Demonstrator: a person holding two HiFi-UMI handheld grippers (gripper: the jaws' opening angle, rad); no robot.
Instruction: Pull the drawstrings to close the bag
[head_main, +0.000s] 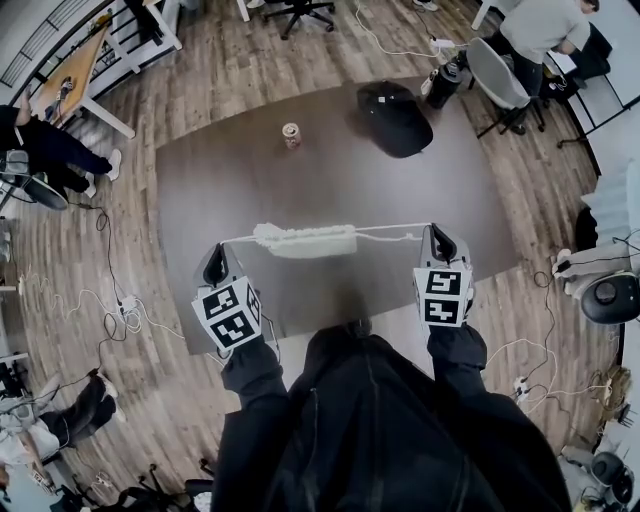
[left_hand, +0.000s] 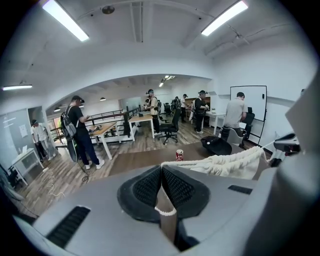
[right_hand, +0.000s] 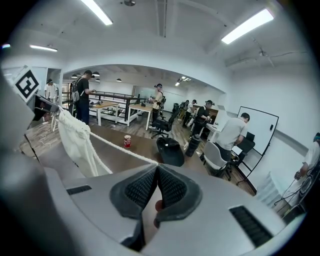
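Observation:
A white cloth bag (head_main: 305, 240) hangs bunched up above the dark table (head_main: 200, 180), midway between my two grippers. Its white drawstrings (head_main: 390, 230) run taut out of both ends. My left gripper (head_main: 214, 252) is shut on the left cord, which enters its jaws at the tips (left_hand: 161, 167); the gathered bag (left_hand: 230, 164) shows to that view's right. My right gripper (head_main: 436, 234) is shut on the right cord (right_hand: 120, 147), which stretches from its tips (right_hand: 157, 166) back to the bag (right_hand: 75, 137) at the left.
A red drink can (head_main: 291, 134) stands at the table's far side, with a black backpack (head_main: 396, 118) to its right. A grey chair (head_main: 492, 72) and a seated person (head_main: 540, 25) are beyond the far right corner. Several people stand by desks in the background.

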